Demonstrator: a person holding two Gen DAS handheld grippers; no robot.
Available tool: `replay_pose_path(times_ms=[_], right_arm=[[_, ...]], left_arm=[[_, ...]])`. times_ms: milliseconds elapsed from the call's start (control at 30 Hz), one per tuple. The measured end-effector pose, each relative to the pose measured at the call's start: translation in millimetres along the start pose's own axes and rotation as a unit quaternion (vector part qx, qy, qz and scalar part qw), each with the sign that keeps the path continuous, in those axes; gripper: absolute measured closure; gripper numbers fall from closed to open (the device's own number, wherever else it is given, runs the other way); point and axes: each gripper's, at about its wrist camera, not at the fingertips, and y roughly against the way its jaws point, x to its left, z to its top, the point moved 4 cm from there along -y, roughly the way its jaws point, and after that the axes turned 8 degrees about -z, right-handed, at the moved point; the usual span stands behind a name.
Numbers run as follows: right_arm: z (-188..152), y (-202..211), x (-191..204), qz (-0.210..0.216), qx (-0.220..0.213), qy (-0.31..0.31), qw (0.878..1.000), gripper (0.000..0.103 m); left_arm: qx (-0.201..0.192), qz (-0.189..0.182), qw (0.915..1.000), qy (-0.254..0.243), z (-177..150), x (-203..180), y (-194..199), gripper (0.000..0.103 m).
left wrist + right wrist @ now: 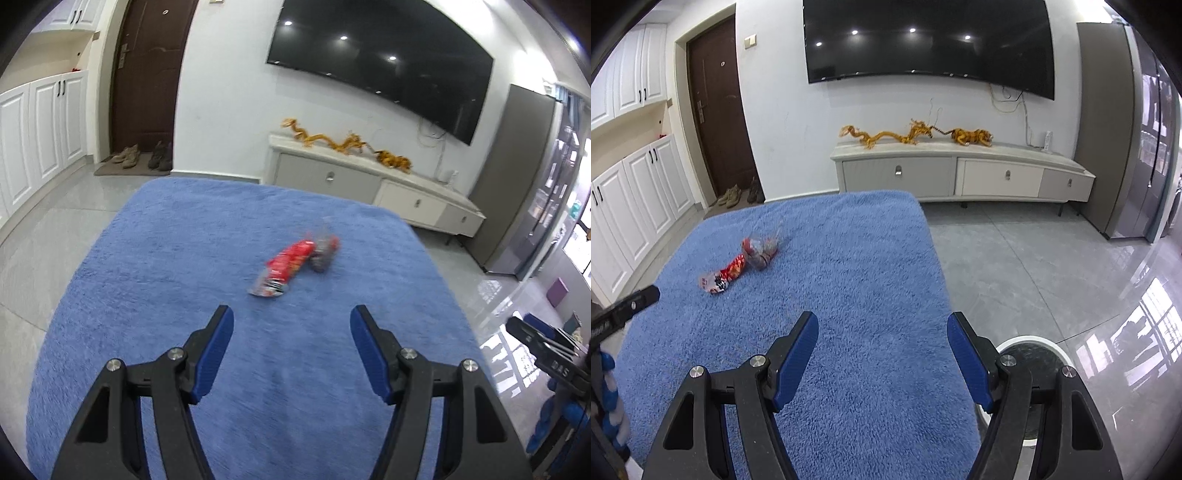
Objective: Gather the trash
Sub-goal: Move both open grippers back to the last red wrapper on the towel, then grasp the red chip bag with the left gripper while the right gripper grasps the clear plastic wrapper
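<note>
Left wrist: left gripper (291, 317) spread, above wrapper (286, 267)

Your right tongs (881, 354) hang spread wide and empty over the blue-covered bench (857, 295). A red wrapper (722, 278) and a clear crumpled wrapper (761, 251) lie touching, far left. A white bin (1030, 384) stands below the bench's right edge.

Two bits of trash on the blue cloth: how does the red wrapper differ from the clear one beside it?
The red wrapper is opaque, long and flattish; the clear wrapper is see-through, crumpled into a taller bunch. The red wrapper lies nearer the left gripper; the clear wrapper lies farther back. Both rest on the cloth, ends touching, ungripped.
</note>
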Motion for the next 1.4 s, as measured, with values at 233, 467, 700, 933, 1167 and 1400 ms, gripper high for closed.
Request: replay_pose_path(times_ms=[233, 467, 700, 933, 1167, 1400], right_arm=[[15, -35, 31, 0.050, 0.016, 0.031, 0.998, 0.033], [38, -65, 75, 0.109, 0.014, 0.072, 0.991, 0.036], [55, -99, 119, 0.180, 0.027, 0.077, 0.980, 0.050], [58, -122, 162, 0.201, 0.031, 0.111, 0.973, 0.058], [60, -138, 173, 0.211, 0.042, 0.098, 0.972, 0.072], [57, -132, 175, 0.206, 0.038, 0.109, 0.972, 0.095]], left_arm=[[0.047, -0.012, 0.9988, -0.012, 18, 24, -41, 0.039], [0.091, -0.038, 0.9937, -0.055, 25, 22, -92, 0.040], [0.120, -0.047, 0.9902, -0.054, 18, 28, -129, 0.052], [0.130, -0.058, 0.9887, -0.048, 13, 34, -142, 0.059], [0.120, -0.062, 0.9896, -0.048, 13, 34, -146, 0.068], [0.119, -0.065, 0.9902, -0.035, 10, 36, -142, 0.078]])
